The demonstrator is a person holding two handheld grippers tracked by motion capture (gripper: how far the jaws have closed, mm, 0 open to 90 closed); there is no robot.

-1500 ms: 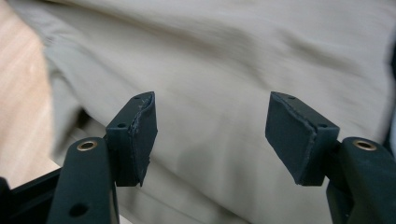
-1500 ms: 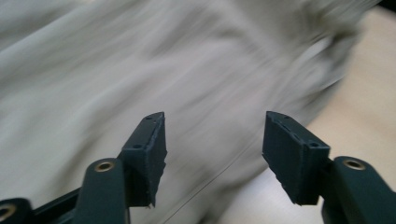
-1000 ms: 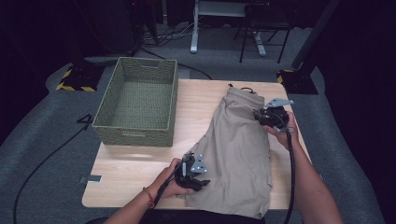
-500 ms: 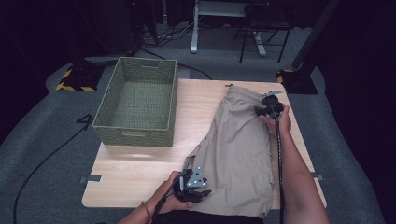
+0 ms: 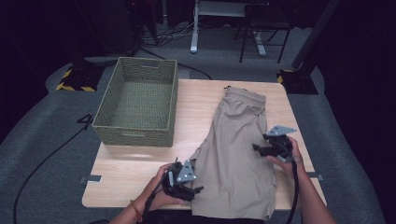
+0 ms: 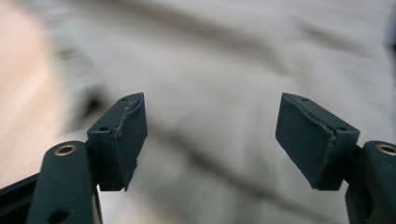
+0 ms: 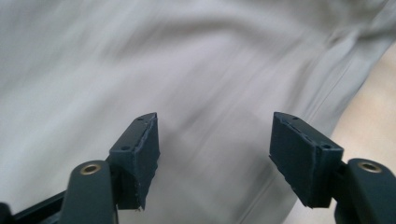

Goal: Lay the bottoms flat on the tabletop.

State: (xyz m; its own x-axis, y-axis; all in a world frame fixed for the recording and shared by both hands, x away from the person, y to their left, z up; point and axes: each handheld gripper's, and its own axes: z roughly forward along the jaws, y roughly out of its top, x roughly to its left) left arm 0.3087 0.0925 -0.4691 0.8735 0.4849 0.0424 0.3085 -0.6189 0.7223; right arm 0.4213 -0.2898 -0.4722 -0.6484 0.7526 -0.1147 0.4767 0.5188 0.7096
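1. Now the beige shorts (image 5: 238, 154) lie flat in the centre-right of the high view, beside the woven basket (image 5: 137, 105).
2. Both the left gripper (image 5: 196, 190) and the right gripper (image 5: 256, 148) have just been opening; nothing is between the jaws.
3. Each should pinch one cloth edge fully before folding.

— What couldn't you make out from where I sat?

— The beige cloth shorts (image 5: 238, 154) ran off the bottom edge of the high view, so I lost their hem. In the left gripper view they (image 6: 219, 60) were smeared with blur, and a pale patch at the left was beyond telling.

— And the other side?

— The right gripper view streaked the fabric (image 7: 187, 70) too. My forearms were cut off at the bottom, and the light wooden table (image 5: 140, 163) was partly covered.
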